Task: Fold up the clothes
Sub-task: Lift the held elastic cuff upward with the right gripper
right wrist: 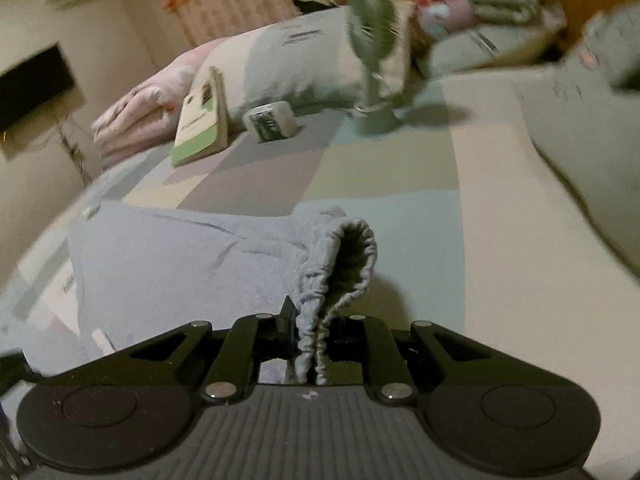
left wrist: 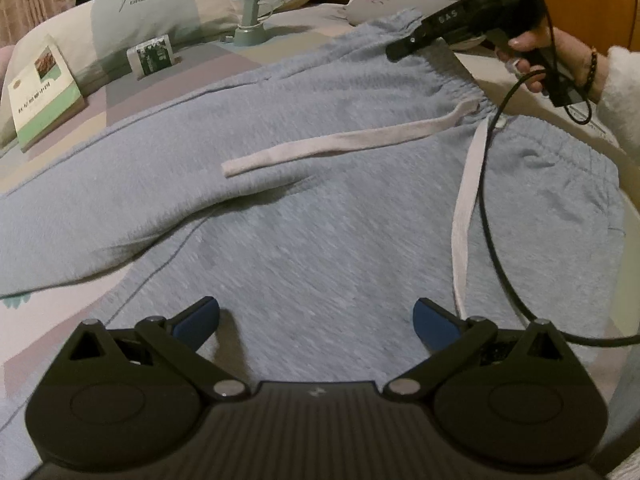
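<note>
Bed (left wrist: 120, 96) with a patchwork sheet fills my left view; pillows, a book (left wrist: 40, 88) and a small fan (left wrist: 252, 0) sit at its far side. Pants (left wrist: 320, 200) lie flat across it, waistband to the right, legs running left. My left tool (left wrist: 316, 316) hovers over them, jaws wide, nothing between. My right hand (left wrist: 536, 56) holds the other tool at the waistband.

Right view: my right tool (right wrist: 312, 344) is pinched on the waistband (right wrist: 344, 264), lifting it; the pants stretch away leftward on the bed (right wrist: 400, 184).
</note>
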Motion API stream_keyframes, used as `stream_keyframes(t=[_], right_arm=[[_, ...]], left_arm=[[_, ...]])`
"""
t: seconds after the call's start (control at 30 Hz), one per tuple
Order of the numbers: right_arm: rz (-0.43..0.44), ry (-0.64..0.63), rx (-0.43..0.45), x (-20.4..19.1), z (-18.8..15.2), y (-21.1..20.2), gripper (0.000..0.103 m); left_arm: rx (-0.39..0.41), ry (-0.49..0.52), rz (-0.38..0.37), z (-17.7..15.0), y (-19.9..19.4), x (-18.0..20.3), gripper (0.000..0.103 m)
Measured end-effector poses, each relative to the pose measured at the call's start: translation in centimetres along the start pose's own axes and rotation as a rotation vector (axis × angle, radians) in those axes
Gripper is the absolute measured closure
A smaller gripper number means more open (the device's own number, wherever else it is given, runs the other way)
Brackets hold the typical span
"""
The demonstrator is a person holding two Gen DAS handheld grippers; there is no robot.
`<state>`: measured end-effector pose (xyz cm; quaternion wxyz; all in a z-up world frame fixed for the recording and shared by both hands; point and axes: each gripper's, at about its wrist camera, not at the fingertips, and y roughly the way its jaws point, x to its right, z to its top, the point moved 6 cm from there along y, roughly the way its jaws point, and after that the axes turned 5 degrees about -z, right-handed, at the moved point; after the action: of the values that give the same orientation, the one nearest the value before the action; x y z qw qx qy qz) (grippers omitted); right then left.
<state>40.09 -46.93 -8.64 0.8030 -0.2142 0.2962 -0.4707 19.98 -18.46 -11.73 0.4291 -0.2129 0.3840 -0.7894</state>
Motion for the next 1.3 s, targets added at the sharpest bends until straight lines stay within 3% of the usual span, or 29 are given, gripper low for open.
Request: stream_keyframes(t=[0.27, 0.5, 0.83, 1.1, 1.3], right_arm=[[-0.081, -0.140, -0.002, -4.0, 0.5, -2.0, 0.087], [-0.127, -0.278, -0.001, -7.5, 0.1, -3.1, 0.087], [-0.144, -0.367, 0.010, -9.4, -1.0, -3.8, 0.087], [-0.145, -0.486, 0.018, -11.5, -2.6, -4.5, 0.087], [-0.154, -0.622, 0.044, -13.5, -4.2, -5.3, 0.087]], left_arm=[[0.044, 0.082, 0.026, 2.2, -1.2, -1.1, 0.001], [0.100, 0.226, 0.072, 5.4, -0.4, -3.0, 0.001], [0.156, 0.332, 0.152, 12.9, 5.7, -7.2, 0.001], [0.175, 0.402, 0.257, 13.8, 10.4, -8.4, 0.003], [0.198, 0.568, 0.330, 13.1, 10.9, -7.7, 0.003]])
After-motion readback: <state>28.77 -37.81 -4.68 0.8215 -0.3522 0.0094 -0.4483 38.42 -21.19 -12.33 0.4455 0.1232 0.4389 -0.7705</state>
